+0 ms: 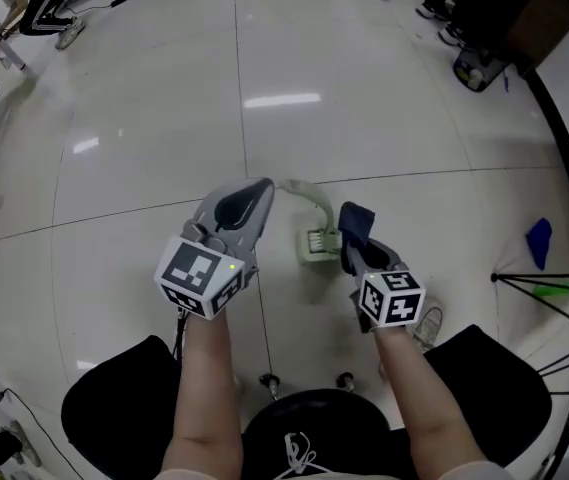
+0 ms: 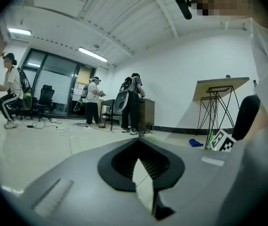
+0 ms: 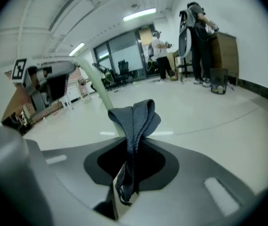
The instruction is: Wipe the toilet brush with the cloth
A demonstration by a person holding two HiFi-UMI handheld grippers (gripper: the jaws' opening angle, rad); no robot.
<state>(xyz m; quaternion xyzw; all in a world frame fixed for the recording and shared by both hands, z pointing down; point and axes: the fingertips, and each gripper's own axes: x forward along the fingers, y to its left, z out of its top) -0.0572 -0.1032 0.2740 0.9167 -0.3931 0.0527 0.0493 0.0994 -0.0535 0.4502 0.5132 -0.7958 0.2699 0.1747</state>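
Observation:
A pale green toilet brush (image 1: pixel 316 243) hangs between my two grippers in the head view, its curved handle (image 1: pixel 311 198) rising toward the left. My left gripper (image 1: pixel 267 184) is shut on the handle's end; in the left gripper view its jaws (image 2: pixel 136 142) meet at the tip and hide the brush. My right gripper (image 1: pixel 354 248) is shut on a folded dark blue cloth (image 1: pixel 356 220), which lies against the brush's right side. In the right gripper view the cloth (image 3: pixel 136 117) sticks up out of the jaws, and the handle (image 3: pixel 96 86) slants down behind it.
I sit on a wheeled chair; its castors (image 1: pixel 269 380) show between my knees. A black stand (image 1: pixel 564 288) and a blue object (image 1: pixel 538 240) are on the floor at the right. Several people (image 2: pixel 133 102) stand by desks far off.

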